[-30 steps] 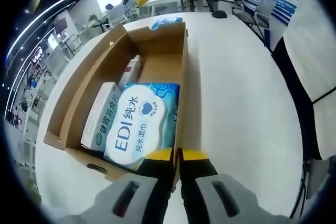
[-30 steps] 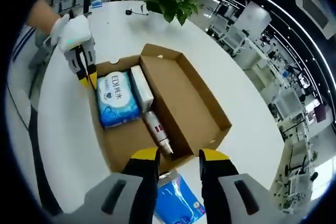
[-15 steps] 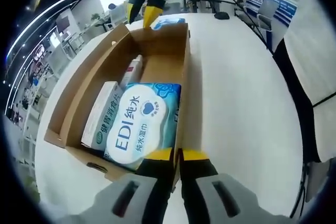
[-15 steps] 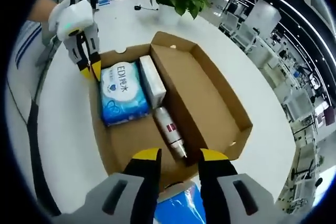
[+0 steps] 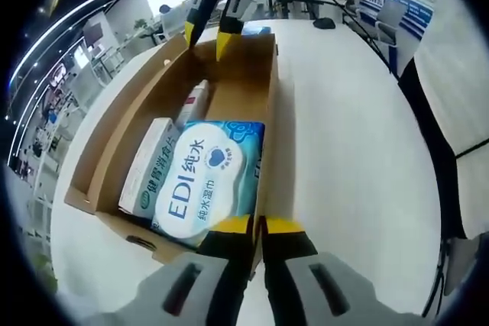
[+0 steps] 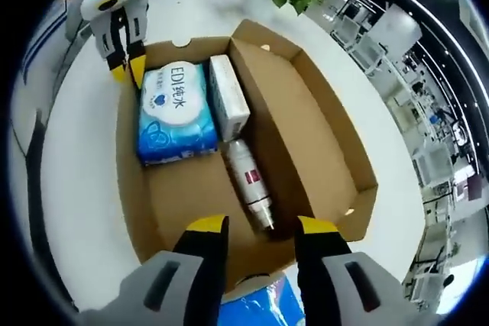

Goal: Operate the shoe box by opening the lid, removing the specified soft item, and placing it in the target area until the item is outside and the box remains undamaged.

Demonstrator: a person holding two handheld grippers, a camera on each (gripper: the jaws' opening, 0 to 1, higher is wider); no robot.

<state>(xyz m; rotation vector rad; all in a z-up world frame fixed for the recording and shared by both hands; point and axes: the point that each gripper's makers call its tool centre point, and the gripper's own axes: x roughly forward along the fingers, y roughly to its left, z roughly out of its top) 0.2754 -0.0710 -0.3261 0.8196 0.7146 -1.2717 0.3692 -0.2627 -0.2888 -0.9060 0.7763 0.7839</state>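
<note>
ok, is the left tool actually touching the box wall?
Touching. In the left gripper view the left tool is shut on the shoe box wall's top edge; the right gripper view shows it at the same corner.

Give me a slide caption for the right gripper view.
Open right tool over shoe box holding wipes pack, bottle.

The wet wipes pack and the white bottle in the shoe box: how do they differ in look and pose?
The wet wipes pack is flat, wide and blue and white with a big label; the white bottle is slim, round and white with a small red mark. The pack lies at the box end near the left hand-held gripper; the bottle lies nearer the right hand-held gripper. Both lie flat on the shoe box floor.
</note>
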